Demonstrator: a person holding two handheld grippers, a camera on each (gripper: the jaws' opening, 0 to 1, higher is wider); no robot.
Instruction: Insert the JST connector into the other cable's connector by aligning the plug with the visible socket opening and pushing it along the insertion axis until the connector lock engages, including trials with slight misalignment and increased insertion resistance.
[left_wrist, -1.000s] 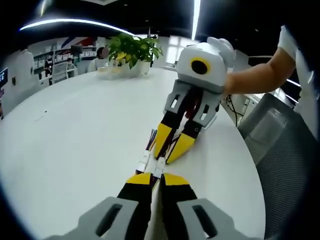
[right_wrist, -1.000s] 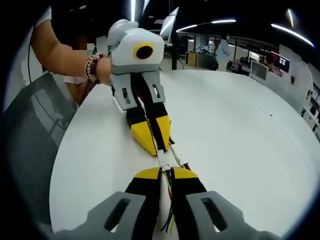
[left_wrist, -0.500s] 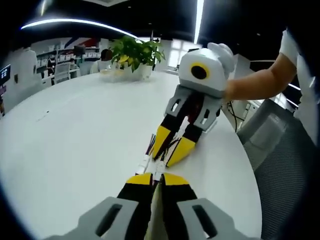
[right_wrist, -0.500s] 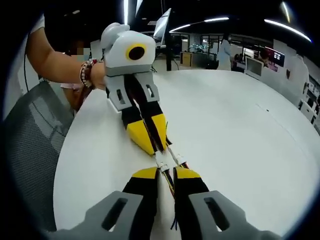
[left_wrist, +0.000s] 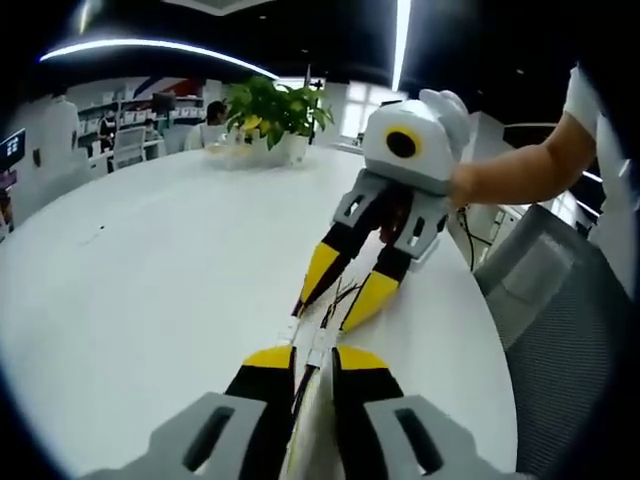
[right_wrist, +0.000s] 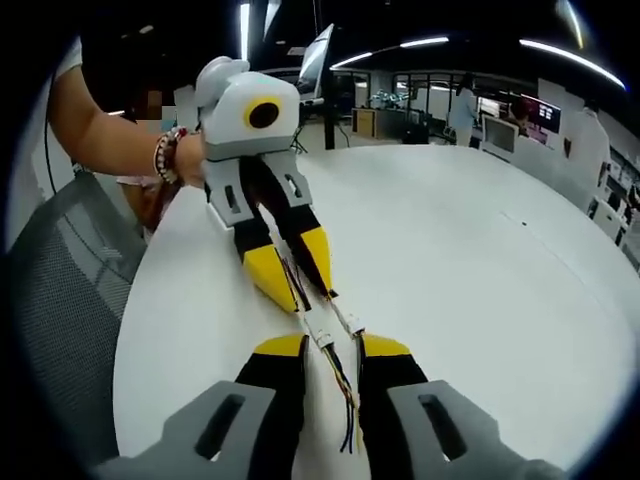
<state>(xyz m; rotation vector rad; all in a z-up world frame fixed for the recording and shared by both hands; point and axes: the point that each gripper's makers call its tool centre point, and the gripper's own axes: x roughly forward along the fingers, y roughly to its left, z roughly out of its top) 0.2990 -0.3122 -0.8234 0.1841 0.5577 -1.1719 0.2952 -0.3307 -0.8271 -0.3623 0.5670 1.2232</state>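
Two white JST connector housings are lying end to end on the round white table (left_wrist: 150, 260), forming one short white strip; thin multicoloured wires are trailing from each end; whether the plug is fully seated in the socket cannot be told at this size.

In the left gripper view, the mated connectors (left_wrist: 305, 335) are sitting just ahead of the left gripper (left_wrist: 312, 358), on the line between its yellow-and-black fingertips (left_wrist: 268, 358); the jaws are standing slightly apart with a narrow gap, and dark wires (left_wrist: 300, 385) are running back through that gap; whether the pads are touching the wires cannot be told. The right gripper (left_wrist: 338, 290) is facing in from beyond the connectors; its two yellow tips are spread, and the far cable's wires are passing between them without visible contact.

In the right gripper view, the connectors (right_wrist: 328, 325) are lying between the two grippers, just past the right gripper (right_wrist: 335, 350); its jaws are spread, and the wire bundle (right_wrist: 345, 385) is lying loose on the table in the gap between them. The left gripper (right_wrist: 290, 280) is pointing down toward the connectors, its yellow tips set close on either side of the wires leading into the housing; a person's hand (right_wrist: 185, 160) with a beaded bracelet is holding it.

A potted plant (left_wrist: 270, 105) is standing at the far edge of the table; a grey mesh chair (right_wrist: 60, 290) is standing beside the table.
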